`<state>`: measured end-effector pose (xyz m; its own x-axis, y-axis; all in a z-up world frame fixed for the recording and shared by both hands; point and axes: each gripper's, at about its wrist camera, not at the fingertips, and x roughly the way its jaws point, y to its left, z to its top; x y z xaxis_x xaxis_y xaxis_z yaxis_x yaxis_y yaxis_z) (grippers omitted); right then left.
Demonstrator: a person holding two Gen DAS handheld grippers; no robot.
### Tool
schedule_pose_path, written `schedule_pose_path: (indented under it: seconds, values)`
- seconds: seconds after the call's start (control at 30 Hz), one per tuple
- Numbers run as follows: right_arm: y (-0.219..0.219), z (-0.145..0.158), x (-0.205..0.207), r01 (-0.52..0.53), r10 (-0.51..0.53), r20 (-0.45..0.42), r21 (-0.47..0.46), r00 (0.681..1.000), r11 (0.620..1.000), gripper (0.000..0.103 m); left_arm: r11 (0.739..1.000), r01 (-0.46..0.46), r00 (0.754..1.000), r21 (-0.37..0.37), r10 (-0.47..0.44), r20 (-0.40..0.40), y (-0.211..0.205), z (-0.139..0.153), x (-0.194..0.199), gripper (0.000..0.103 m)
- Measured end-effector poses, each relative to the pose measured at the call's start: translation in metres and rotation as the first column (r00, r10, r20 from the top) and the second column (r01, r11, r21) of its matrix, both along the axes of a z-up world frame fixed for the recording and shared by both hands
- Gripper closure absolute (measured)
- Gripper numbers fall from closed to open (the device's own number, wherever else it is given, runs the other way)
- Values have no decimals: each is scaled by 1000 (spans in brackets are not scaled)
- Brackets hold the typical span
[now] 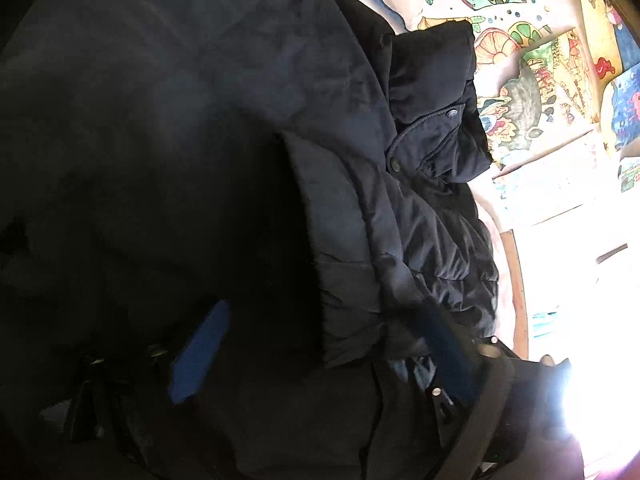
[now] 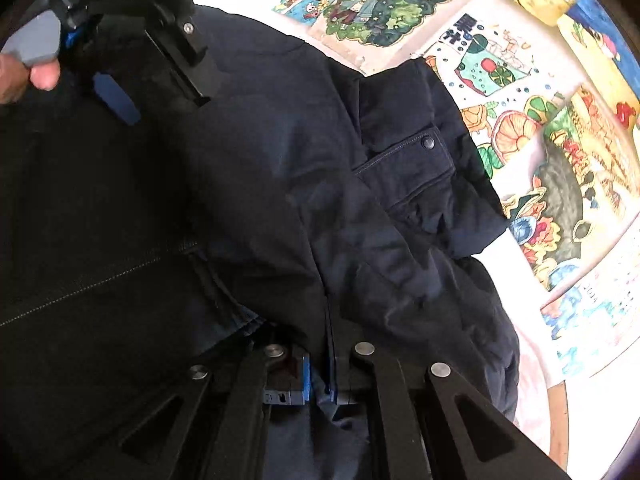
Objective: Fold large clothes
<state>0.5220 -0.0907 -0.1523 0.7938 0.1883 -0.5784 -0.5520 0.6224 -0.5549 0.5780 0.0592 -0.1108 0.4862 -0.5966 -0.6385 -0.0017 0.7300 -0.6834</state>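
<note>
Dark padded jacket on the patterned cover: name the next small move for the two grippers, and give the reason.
Probably close the left gripper on the jacket fold between its blue pads. The right gripper is already shut on the jacket fabric, while the left gripper's jaws stand apart around the cloth with nothing pinched yet. With both sides gripped, the bulky coat could be lifted and folded over evenly on the cover.

The jacket [image 2: 340, 208] lies on the table [image 2: 558, 412], over the drawings [image 2: 560, 152] — these spread out behind and to its right, its pocket [image 2: 408, 160] on the side nearest them.
</note>
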Motion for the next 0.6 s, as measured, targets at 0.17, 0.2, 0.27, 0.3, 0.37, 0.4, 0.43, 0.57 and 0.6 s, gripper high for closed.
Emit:
schedule_pose_path:
  seconds: [0.17, 0.2, 0.27, 0.3, 0.37, 0.4, 0.43, 0.57, 0.6]
  values:
    - [2, 1, -6, 1, -1, -6, 18, 1000, 1000, 93, 998, 35, 999, -50, -36, -10, -2, -8, -4, 88]
    - [2, 1, -7, -1, 1, -2, 16, 1000, 1000, 93, 999, 31, 999, -29, -30, 21, 0, -3, -9, 92]
    - [3, 0, -15, -13, 13, 0, 10, 1000, 1000, 92, 999, 21, 994, 29, -24, 106, 0, 13, -17, 94]
    - [3, 2, -18, -28, 28, 0, 8, 1000, 1000, 88, 998, 10, 990, 60, -18, 139, 1, 21, -21, 95]
    - [1, 7, -26, -41, 41, 4, 7, 999, 999, 71, 989, -41, 972, 144, 6, 237, 4, 42, -31, 95]
    - [-1, 11, -30, -48, 48, 8, 15, 999, 999, 53, 982, -68, 961, 179, 16, 276, 7, 50, -34, 95]
    - [-5, 19, -35, -58, 57, 19, 37, 998, 998, 41, 973, -92, 952, 212, 24, 304, 10, 56, -36, 95]
    - [-18, 44, -45, -59, 55, 44, 103, 998, 993, 31, 937, -137, 951, 321, 34, 306, 20, 54, -30, 95]
    - [-22, 49, -45, -47, 40, 66, 113, 997, 992, 25, 928, -140, 958, 345, 39, 285, 22, 48, -27, 95]
